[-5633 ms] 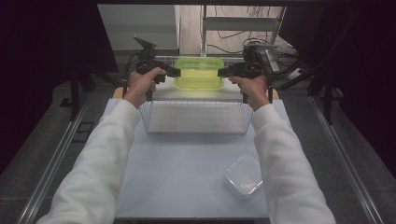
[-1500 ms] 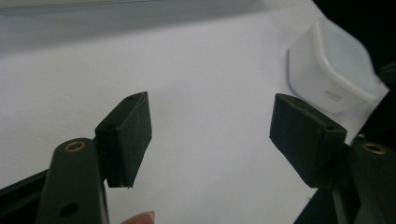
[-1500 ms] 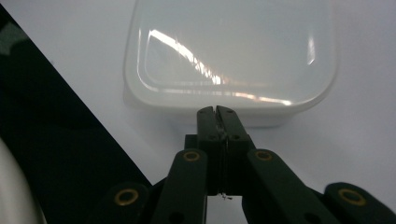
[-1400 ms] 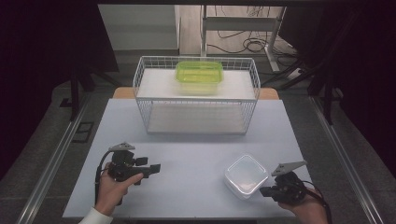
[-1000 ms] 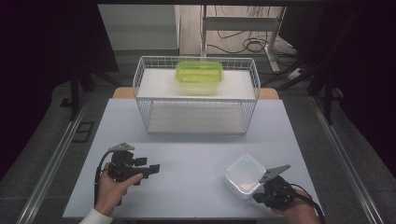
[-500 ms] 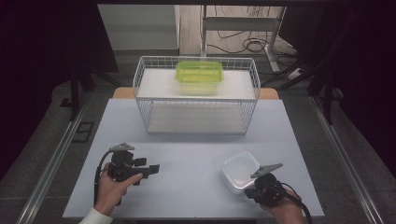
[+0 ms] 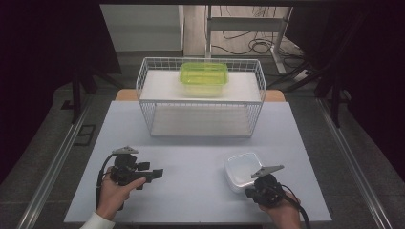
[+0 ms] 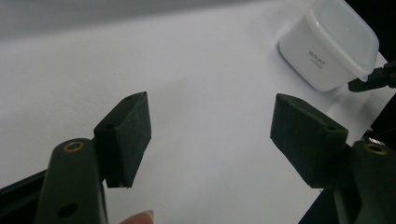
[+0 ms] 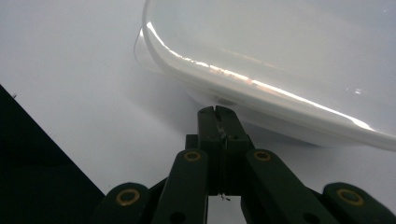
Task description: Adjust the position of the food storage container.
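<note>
— Nudging, by the look of it: the right gripper (image 7: 253,187) has its jaws pressed flat together, nothing between them, and its tip sits right at the near wall of the white plastic container (image 7: 242,170), under the rim.

— Touching it?

— The right gripper view puts the closed tip (image 9: 217,116) just under the overhanging lip of the container (image 9: 280,60); whether it actually bears on the wall I cannot tell. From the high view the two simply meet.

— And the left hand?

— The left gripper (image 7: 154,173) is held over the bare table (image 7: 191,157), well apart from the container, jaws standing wide with nothing in them. In its own view you see the two pads (image 8: 128,135) open above the white surface.

— So what's next?

— My guess is the container is bound for the wire basket (image 7: 143,90) at the far end, where a green lidded box (image 7: 203,78) already sits. Shut jaws can only push; to lift, the right gripper would have to open and take the rim or wall.

— Anything one camera adds?

— The left gripper view catches the container's side (image 8: 322,56) with a small printed label, and the other gripper's tip at its lower corner. The high view alone gives the basket and the distance to cover.
</note>
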A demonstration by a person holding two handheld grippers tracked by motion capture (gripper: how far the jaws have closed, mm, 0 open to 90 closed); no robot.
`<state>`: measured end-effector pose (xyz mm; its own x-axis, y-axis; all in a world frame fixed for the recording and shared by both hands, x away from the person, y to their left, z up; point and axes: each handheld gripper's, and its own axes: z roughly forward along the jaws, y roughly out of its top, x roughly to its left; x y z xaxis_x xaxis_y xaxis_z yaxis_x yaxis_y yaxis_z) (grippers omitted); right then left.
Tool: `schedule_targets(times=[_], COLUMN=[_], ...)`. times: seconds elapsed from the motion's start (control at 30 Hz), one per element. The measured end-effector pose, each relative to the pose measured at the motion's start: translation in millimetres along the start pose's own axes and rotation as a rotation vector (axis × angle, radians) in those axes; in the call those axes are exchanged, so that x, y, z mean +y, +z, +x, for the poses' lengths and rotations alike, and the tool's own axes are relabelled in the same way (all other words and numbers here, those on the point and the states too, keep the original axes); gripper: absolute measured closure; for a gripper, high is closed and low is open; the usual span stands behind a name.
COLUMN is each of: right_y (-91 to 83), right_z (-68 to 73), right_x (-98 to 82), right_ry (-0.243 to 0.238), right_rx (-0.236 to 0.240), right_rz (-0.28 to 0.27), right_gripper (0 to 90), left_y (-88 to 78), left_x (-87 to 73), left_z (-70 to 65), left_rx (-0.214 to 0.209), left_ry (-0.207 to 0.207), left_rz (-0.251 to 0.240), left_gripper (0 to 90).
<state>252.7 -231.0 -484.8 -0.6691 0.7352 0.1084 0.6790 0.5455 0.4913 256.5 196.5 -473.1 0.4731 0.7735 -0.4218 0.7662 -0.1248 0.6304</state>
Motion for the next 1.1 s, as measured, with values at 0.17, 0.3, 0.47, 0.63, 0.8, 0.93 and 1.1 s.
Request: schedule_targets(times=[0.17, 0.3, 0.47, 0.63, 0.8, 0.93, 1.1], right_y=[-12.9, -35.5, -66.4, -74.7, -65.2, -49.2, -33.6], right_z=[1.1, -7.5, -27.0, -56.1, -83.6, -93.4, -93.4], right_x=[-4.6, -7.3, -6.9, -5.2, -3.8, -2.5, -0.5], right_ry=[-0.007, 0.016, 0.078, 0.136, 0.203, 0.218, 0.201], right_rx=[0.016, 0.009, -0.008, -0.078, -0.135, -0.135, -0.122], right_rz=[-0.019, -0.076, -0.169, -0.204, -0.192, -0.149, -0.109], right_gripper=[88.7, 88.7, 88.7, 88.7, 88.7, 88.8, 88.7], left_y=[-0.3, -0.9, 0.1, 2.4, 2.3, 1.7, 2.0], left_x=[-0.2, -0.3, -0.1, 0.1, 0.0, -0.7, -1.5], left_z=[-0.3, 0.1, 0.8, 0.3, 0.9, 1.7, 1.5], left_rx=[0.001, 0.002, 0.004, 0.007, 0.008, 0.009, 0.009], left_ry=[0.001, 0.003, 0.003, 0.002, 0.001, -0.001, 0.000], left_rz=[-0.002, -0.003, 0.003, 0.004, 0.004, 0.003, 0.007], left_gripper=[28.2, 28.2, 28.1, 28.0, 28.0, 28.0, 28.0])
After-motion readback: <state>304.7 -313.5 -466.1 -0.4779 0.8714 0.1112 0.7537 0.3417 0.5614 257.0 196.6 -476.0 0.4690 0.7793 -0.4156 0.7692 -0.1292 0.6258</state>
